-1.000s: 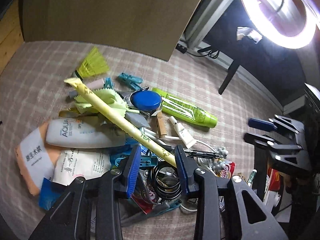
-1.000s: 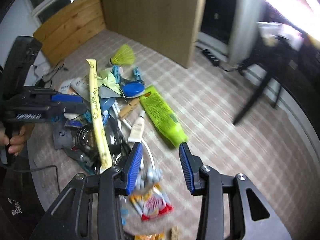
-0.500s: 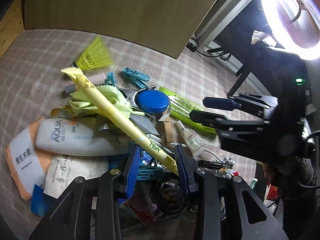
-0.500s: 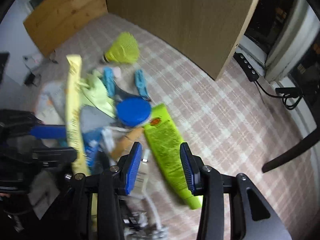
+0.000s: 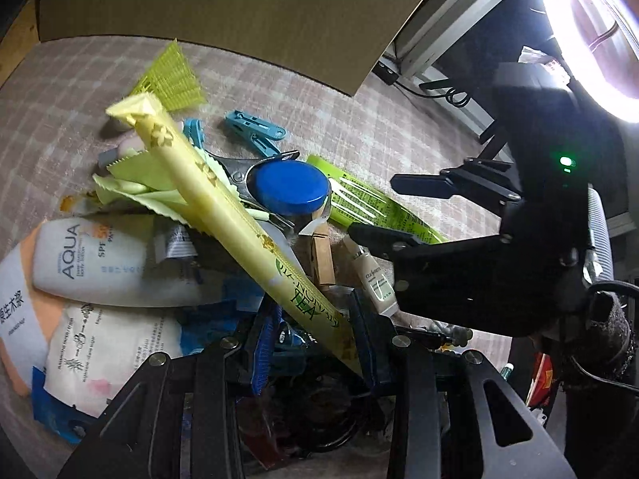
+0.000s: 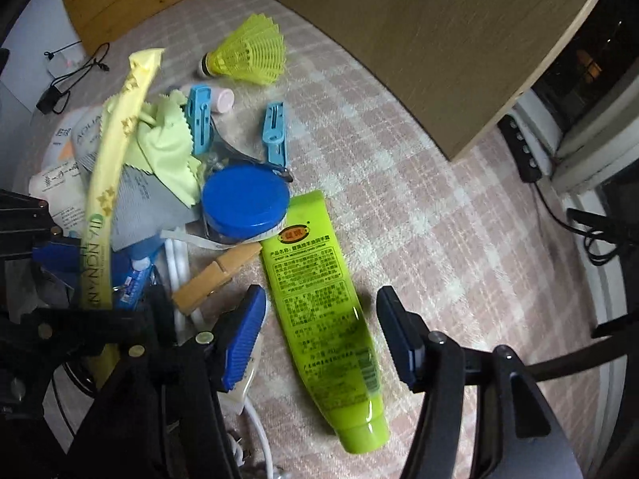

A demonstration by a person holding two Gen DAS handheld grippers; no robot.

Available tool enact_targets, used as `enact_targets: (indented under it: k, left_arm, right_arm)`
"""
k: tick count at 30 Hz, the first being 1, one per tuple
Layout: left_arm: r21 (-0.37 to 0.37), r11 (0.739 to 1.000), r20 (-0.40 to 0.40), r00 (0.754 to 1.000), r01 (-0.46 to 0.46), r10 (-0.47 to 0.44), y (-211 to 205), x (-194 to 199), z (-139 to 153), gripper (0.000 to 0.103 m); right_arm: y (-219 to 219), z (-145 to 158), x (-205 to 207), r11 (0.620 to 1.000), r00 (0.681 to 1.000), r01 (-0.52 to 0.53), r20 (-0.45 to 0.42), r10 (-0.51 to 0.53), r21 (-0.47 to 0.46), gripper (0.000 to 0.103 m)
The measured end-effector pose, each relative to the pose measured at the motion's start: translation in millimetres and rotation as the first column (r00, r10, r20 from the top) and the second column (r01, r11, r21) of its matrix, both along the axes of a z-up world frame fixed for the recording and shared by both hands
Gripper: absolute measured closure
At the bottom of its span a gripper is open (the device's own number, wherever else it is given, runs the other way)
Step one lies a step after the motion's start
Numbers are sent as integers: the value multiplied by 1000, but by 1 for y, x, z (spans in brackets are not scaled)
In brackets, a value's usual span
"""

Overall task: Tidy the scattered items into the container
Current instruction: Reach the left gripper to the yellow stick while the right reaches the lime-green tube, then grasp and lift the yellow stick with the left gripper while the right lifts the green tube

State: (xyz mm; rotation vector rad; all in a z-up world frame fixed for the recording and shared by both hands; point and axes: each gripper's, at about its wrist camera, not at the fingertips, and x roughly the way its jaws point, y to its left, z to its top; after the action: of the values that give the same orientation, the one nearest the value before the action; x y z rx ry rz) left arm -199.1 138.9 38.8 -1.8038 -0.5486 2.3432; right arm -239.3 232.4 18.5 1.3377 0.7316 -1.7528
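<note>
My left gripper (image 5: pixel 315 343) is shut on a long yellow tea sachet (image 5: pixel 223 215), which sticks up and away over the pile; it also shows in the right wrist view (image 6: pixel 108 159). My right gripper (image 6: pixel 319 331) is open, its jaws straddling a lime green tube (image 6: pixel 319 303) lying on the checked cloth. It shows in the left wrist view (image 5: pixel 403 207) hovering over the green tube (image 5: pixel 375 207). No container is in view.
The pile holds a blue-lidded jar (image 6: pixel 245 199), a yellow shuttlecock (image 6: pixel 251 54), blue clothes pegs (image 6: pixel 275 135), a wooden peg (image 6: pixel 211 275), a green cloth (image 6: pixel 167 147), a white AQUA tube (image 5: pixel 104 263) and packets. A wooden board (image 6: pixel 419 32) stands behind.
My right gripper swung left and down over the green tube. My left gripper lifted and tilted the tea sachet it holds, closer over the pile.
</note>
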Motion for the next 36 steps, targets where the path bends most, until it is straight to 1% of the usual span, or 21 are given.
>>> enact_targets:
  k: [3,4,5,6,8,10,11,12,14,15,17,18,19,20,23,25,27,29,31,36]
  left_arm:
    - [0,1000,0,1000,-4,4,1,-1,-2,70]
    - [0,1000,2,1000,-4,4,1,-1,-3,73]
    - [-2,1000,2,1000,-5,6,2,-1,-3,74]
    - [-3,1000,0,1000,-5,5,3,-1,-4,78]
    - [-2,1000,-2,1000,-3,3,4,-1,-5,78]
    - [-1,1000,-9,1000,-1,1,5,-1,-4,79]
    - [-3,1000,-14,1000,2,-2,6,0,-3,79]
    - [-5,1000,-19,1000,4,-4,7,0,-2,80]
    - [-10,1000,-29,1000,9,-10,8,0,0,83]
    - [-11,1000,-31,999,12,-12,8,0,0,86]
    - [-11,1000,-33,999,16,-17,9,1,1,87]
    - [-12,1000,-33,999,17,-18,9,1,1,90]
    - [-13,1000,-33,999,18,-18,10,1,1,93]
    - [-14,1000,-31,999,18,-18,10,1,0,93]
    - [-18,1000,-32,999,17,-17,9,0,-1,93]
    - [-21,1000,-29,999,13,-14,8,0,-3,93]
    - [-21,1000,-26,1000,12,-12,8,0,-5,93]
    - [-22,1000,-28,1000,11,-12,8,1,-5,93]
    - [-25,1000,-36,999,9,-10,8,2,-3,93]
    - [-26,1000,-64,998,11,-13,8,5,6,93]
  right_arm:
    - [2,-2,-4,1000,999,9,35,-8,-16,45]
    - [4,-2,-4,1000,998,11,54,-9,-24,45]
    - [6,-3,-7,999,997,16,75,-14,-31,46]
    - [10,-2,-9,999,995,29,95,-25,-42,52]
    - [17,0,-15,997,991,47,129,-39,-62,62]
    - [23,1,-19,995,987,63,155,-51,-79,65]
    - [26,2,-20,994,984,71,169,-55,-87,71]
    - [29,3,-22,992,981,81,181,-62,-95,83]
    - [35,6,-25,988,975,104,209,-78,-113,87]
    - [36,7,-26,987,973,105,217,-78,-118,87]
    - [37,8,-27,988,974,96,217,-69,-120,86]
    - [38,7,-28,988,970,97,233,-68,-119,82]
    - [37,4,-30,988,963,101,261,-68,-115,79]
    - [37,3,-32,988,958,104,278,-68,-116,75]
    - [36,6,-33,986,962,92,267,-53,-136,74]
    - [35,8,-30,989,970,72,241,-40,-128,77]
    - [34,12,-24,989,972,69,234,-38,-129,87]
    - [39,19,-24,983,969,94,243,-54,-156,92]
    - [44,28,-22,979,970,104,235,-61,-175,93]
    - [61,47,-4,979,980,112,179,-82,-167,96]
